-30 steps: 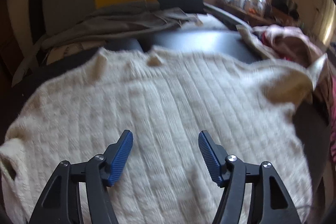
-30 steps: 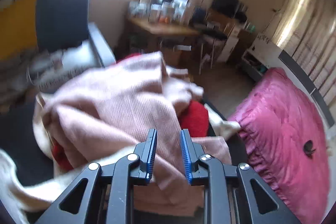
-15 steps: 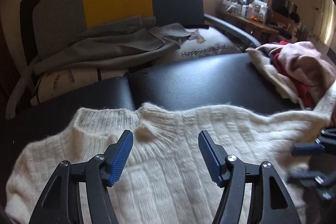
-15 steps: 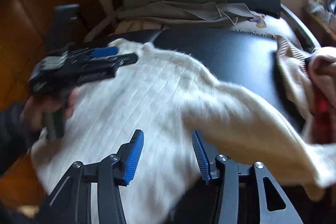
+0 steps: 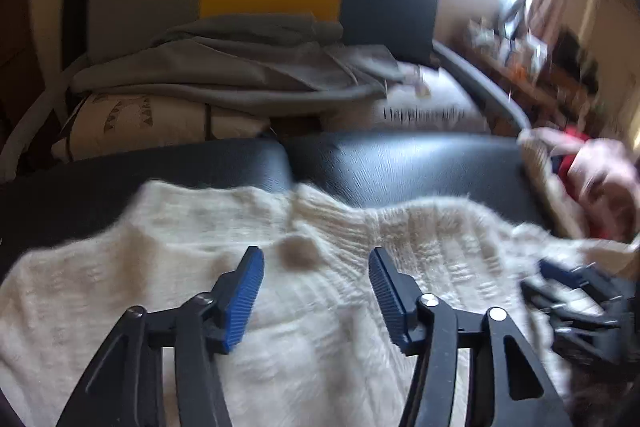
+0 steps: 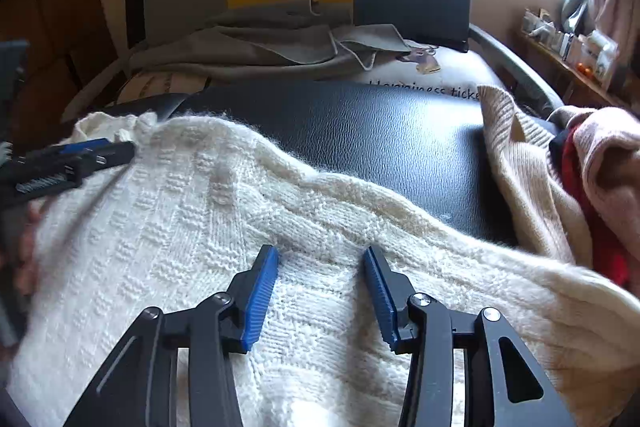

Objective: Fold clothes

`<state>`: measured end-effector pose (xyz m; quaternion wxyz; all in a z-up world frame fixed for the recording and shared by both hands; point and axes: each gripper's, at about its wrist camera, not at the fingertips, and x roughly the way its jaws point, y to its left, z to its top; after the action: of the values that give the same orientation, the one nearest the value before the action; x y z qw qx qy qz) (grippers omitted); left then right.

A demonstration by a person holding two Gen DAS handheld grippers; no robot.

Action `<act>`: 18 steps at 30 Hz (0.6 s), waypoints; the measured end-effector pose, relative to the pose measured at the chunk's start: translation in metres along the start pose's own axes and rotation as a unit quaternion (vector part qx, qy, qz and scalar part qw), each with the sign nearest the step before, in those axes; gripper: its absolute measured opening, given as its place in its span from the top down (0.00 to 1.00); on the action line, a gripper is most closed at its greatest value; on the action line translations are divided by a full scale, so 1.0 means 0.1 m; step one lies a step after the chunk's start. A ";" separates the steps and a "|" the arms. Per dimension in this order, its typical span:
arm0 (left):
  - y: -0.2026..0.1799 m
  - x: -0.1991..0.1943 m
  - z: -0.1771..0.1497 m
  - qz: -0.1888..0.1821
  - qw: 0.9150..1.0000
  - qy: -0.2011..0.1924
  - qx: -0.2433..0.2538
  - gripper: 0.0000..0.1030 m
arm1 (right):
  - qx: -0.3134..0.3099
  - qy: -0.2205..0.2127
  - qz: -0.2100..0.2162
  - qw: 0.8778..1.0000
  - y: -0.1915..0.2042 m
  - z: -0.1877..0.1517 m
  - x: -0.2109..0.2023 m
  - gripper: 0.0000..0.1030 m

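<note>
My left gripper [image 5: 316,263] hovers over the cream sweater [image 5: 320,307] spread on the black cushion [image 6: 380,139], its jaws apart and just narrowing, gripping nothing; my right gripper [image 6: 320,263] has its jaws half spread, nothing held

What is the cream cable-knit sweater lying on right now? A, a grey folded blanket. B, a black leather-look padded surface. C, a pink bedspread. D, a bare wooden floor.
B: the cream cable-knit sweater is spread over the black leather-look padded surface, which shows bare just beyond the sweater's far edge in both wrist views.
</note>
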<state>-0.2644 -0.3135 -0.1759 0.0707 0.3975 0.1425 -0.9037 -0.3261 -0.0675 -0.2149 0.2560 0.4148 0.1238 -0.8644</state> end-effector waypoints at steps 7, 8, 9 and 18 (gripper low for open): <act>0.95 -0.87 -0.48 0.035 0.994 -0.027 -0.095 0.48 | -0.020 0.000 -0.033 0.999 0.25 0.16 -0.26 0.42; 1.07 -0.98 -0.61 0.043 0.994 -0.026 -0.102 0.48 | -0.024 -0.010 -0.013 1.000 0.36 0.14 -0.39 0.42; 1.10 -1.09 -0.76 0.043 0.993 -0.025 -0.107 0.48 | -0.029 -0.018 0.007 0.999 0.47 0.10 -0.52 0.41; 1.17 -1.79 -2.06 0.053 0.993 -0.001 -0.107 0.48 | -0.018 0.007 0.098 0.995 1.36 -0.80 -1.01 0.36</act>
<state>0.0280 -0.3575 -0.1998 0.1612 0.3935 0.2170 -0.8787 -0.1466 -0.1136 -0.1861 0.3462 0.4264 0.0997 -0.8297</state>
